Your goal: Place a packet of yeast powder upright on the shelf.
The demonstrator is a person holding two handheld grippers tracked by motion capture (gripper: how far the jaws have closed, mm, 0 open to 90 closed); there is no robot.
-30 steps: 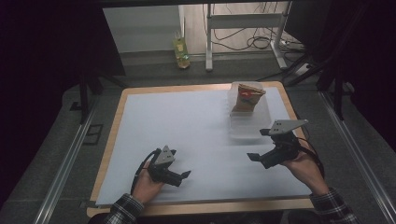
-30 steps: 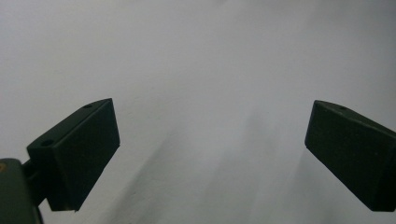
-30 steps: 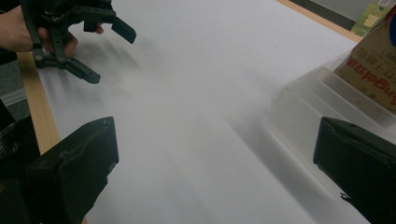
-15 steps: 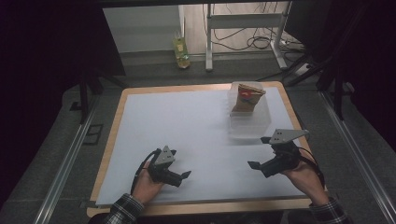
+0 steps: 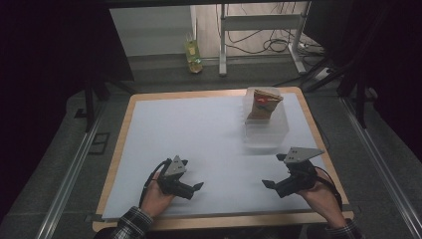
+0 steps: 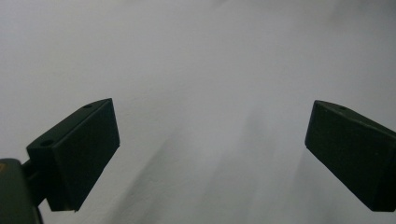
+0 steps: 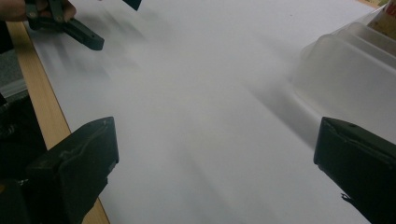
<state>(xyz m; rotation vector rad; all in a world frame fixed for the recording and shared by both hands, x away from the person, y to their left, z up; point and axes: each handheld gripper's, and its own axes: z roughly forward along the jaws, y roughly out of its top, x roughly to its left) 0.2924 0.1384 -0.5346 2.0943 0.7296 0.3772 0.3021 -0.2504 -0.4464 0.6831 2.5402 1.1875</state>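
Note:
A clear plastic container (image 5: 266, 135) stands at the back right of the white table top (image 5: 199, 134), with a brown paper packet (image 5: 262, 103) upright inside it. My left gripper (image 5: 192, 175) rests near the front edge, left of centre, open and holding nothing. In the left gripper view its jaws (image 6: 210, 149) stand wide apart over bare white surface. My right gripper (image 5: 272, 170) sits at the front right, just in front of the container, and is open and empty too. The right gripper view (image 7: 215, 163) takes in the container (image 7: 348, 77) at the right and the left gripper (image 7: 70, 25) at the top left.
A wooden border (image 5: 117, 149) frames the white surface. Beyond the table's far edge a yellow-green bottle (image 5: 193, 56) stands on the floor, beside a metal stand (image 5: 223, 40) and cables. Dark surroundings lie on both sides.
My right gripper has drawn back from beside the container toward the table's front edge. The left gripper has stayed where it was.

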